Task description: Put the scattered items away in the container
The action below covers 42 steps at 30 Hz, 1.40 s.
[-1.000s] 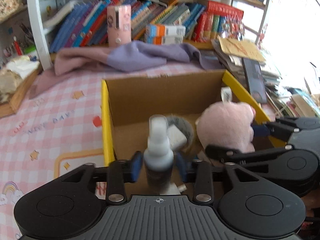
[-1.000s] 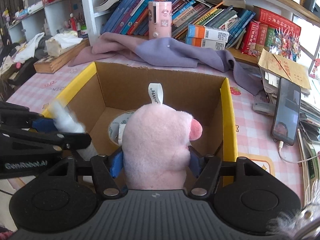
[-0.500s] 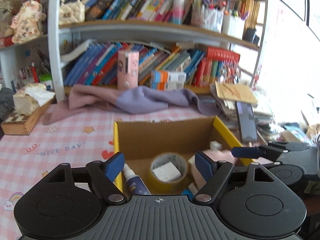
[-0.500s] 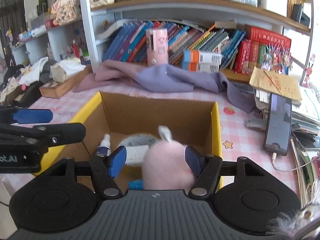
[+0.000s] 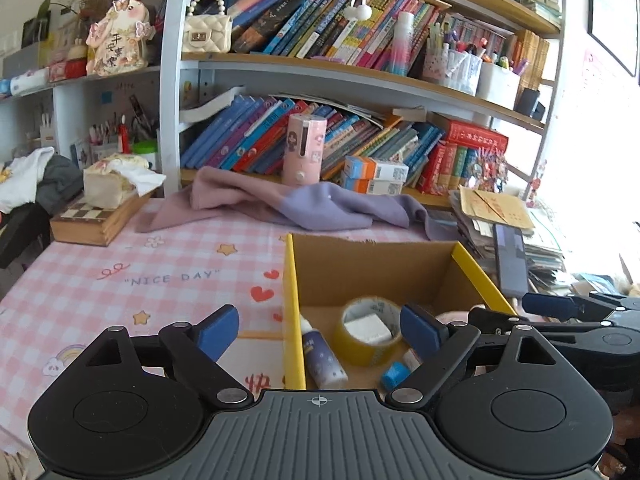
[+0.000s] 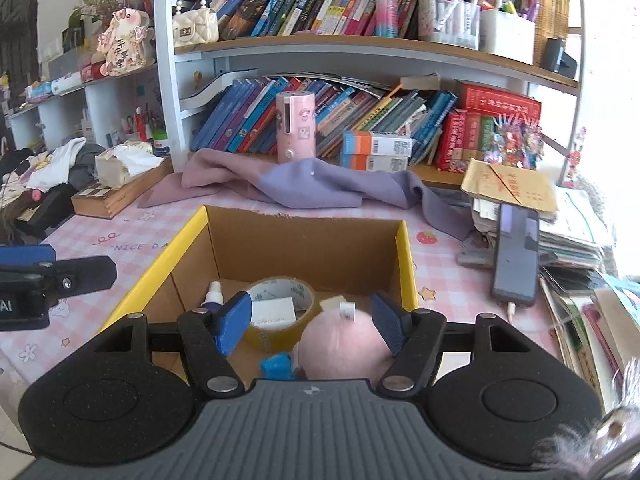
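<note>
The left gripper hangs above the near left corner of the cardboard box, its blue-padded jaws spread wide and holding nothing. The right gripper sits over the near end of the same box, jaws likewise apart and empty; the pink plush toy lies in the box just beneath and between them, with a white tag at its top, and whether the pads touch it cannot be told.

The box, brown inside with yellow rims, stands on a surface covered in a pink checked cloth printed "NICE DAY". Inside it, seen from the left wrist, a small spray bottle lies against the left wall, its white nozzle pointing toward the far wall. Beside it, near the middle of the floor, sits a roll of tape with a white block inside its ring. A small blue item lies at the near side, close to the tape; what it is cannot be told. Only a sliver of the plush shows in this view, behind the left gripper's right finger.

Behind the box a purple and pink cloth is heaped on the surface at the foot of a bookshelf, with a pink cylinder standing behind it. To the right, a phone rests on a stack of papers
</note>
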{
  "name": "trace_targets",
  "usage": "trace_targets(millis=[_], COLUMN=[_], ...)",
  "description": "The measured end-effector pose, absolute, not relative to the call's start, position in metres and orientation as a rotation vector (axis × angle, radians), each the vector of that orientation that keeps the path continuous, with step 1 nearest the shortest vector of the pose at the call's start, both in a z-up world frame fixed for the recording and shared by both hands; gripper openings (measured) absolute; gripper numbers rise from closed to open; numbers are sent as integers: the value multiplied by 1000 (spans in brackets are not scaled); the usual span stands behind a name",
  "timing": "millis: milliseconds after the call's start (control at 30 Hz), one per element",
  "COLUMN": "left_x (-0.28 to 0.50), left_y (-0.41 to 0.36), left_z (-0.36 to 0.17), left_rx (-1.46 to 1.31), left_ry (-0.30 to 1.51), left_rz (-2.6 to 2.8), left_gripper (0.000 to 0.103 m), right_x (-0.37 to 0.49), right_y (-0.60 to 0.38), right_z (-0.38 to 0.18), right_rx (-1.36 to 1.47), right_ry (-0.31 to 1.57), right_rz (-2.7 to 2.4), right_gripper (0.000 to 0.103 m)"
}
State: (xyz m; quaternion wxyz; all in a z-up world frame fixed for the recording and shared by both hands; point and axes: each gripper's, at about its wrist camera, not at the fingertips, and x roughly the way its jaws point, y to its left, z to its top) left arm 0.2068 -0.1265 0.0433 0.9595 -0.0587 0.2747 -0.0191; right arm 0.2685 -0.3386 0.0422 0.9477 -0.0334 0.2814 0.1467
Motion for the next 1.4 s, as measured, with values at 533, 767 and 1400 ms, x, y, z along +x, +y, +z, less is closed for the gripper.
trace_targets(millis=[533, 767, 1400], left_x=[94, 34, -26], left_y=[-45, -5, 23], left_z=[53, 47, 36], left_rx=[-119, -110, -12], left_ry=[461, 492, 519], left_rz=[-13, 23, 31], left_gripper=[91, 91, 97], right_x=[150, 79, -2], right_y=[-268, -232, -198], right_z=[59, 50, 33], right_rx=[-69, -63, -58], right_ry=[501, 514, 550], right_rz=[233, 205, 128], right_gripper=[68, 69, 81])
